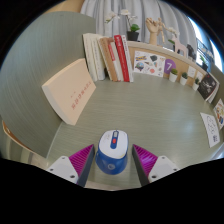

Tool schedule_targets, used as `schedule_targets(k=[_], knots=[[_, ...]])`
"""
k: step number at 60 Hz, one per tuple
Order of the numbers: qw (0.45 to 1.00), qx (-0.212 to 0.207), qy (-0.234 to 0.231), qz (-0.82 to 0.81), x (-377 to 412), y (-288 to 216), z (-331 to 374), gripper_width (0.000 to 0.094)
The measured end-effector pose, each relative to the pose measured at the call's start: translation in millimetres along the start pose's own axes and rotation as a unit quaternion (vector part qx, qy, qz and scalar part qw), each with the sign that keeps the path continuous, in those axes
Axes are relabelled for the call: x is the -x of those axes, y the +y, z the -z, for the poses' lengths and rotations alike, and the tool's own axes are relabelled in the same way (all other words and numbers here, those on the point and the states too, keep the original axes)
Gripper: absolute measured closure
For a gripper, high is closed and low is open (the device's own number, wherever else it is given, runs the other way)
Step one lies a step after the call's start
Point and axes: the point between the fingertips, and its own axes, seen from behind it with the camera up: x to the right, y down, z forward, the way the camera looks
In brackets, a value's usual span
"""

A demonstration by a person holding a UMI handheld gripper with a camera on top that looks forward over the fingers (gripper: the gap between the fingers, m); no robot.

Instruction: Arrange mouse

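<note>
While the jaws stand open, their pink pads (82, 157) flank the blue-and-white mouse (112, 152) resting on the bench (150, 118), a gap at either side. At ten o'clock lies a tan box (68, 90); books (108, 57) stand at twelve.

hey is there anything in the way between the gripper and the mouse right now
Nothing visible stands in the way. The mouse already sits between the open gripper's fingers, with a gap at each side, resting on the table. The beige box and the books lie well beyond it.
</note>
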Motion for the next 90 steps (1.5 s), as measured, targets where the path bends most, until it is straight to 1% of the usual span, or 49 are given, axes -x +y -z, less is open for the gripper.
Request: schedule_targets(k=[2, 5, 6, 12, 15, 19, 23, 30, 35, 38, 41, 44, 49, 53, 58, 62, 65, 69, 73, 76, 83, 86, 90], knots=[[1.000, 0.003, 0.000, 0.000, 0.2, -1.3, -4.7, 0.0234], [1.000, 0.006, 0.001, -0.005, 1.3, -2.0, -10.6, 0.0334], [1.000, 0.009, -0.002, -0.009, 2.4, -0.8, -11.9, 0.0351], [0.999, -0.009, 0.012, -0.033, -2.2, -7.0, -12.6, 0.0408], [0.999, -0.019, 0.015, -0.030, -2.0, -7.7, -14.0, 0.0455], [0.999, -0.021, 0.016, -0.028, -1.8, -7.1, -13.8, 0.0519], [1.000, -0.020, 0.009, -0.021, -0.9, -8.8, -14.9, 0.0565], [1.000, -0.016, -0.011, -0.010, -0.5, -11.2, -18.3, 0.0568], [0.999, -0.005, -0.034, -0.020, -2.5, -14.9, -14.5, 0.0568], [0.999, -0.011, -0.043, -0.016, -12.8, -27.6, -6.5, 0.0567], [0.998, -0.031, -0.052, -0.014, -30.8, -48.8, 12.0, 0.0567], [0.997, -0.061, -0.053, -0.010, -58.4, -77.7, 37.5, 0.0566], [0.993, -0.111, -0.035, 0.021, -121.4, -126.0, 90.0, 0.0567], [0.989, -0.145, -0.023, 0.035, -179.2, -154.9, 127.3, 0.0568], [0.985, -0.170, -0.009, 0.037, -256.3, -179.3, 163.0, 0.0566], [0.982, -0.183, 0.009, 0.040, -318.6, -184.7, 177.5, 0.0569], [0.983, -0.180, 0.022, 0.039, -368.7, -188.0, 180.5, 0.0568], [0.984, -0.170, 0.038, 0.022, -427.9, -180.4, 171.4, 0.0569], [0.986, -0.155, 0.065, 0.004, -480.8, -161.1, 153.6, 0.0570], [0.988, -0.135, 0.069, -0.013, -513.1, -141.7, 136.1, 0.0570], [0.993, -0.087, 0.076, -0.036, -558.8, -96.4, 92.4, 0.0570], [0.995, -0.059, 0.069, -0.029, -566.4, -76.0, 73.3, 0.0570], [0.997, -0.033, 0.057, -0.034, -569.2, -55.6, 50.7, 0.0570]])
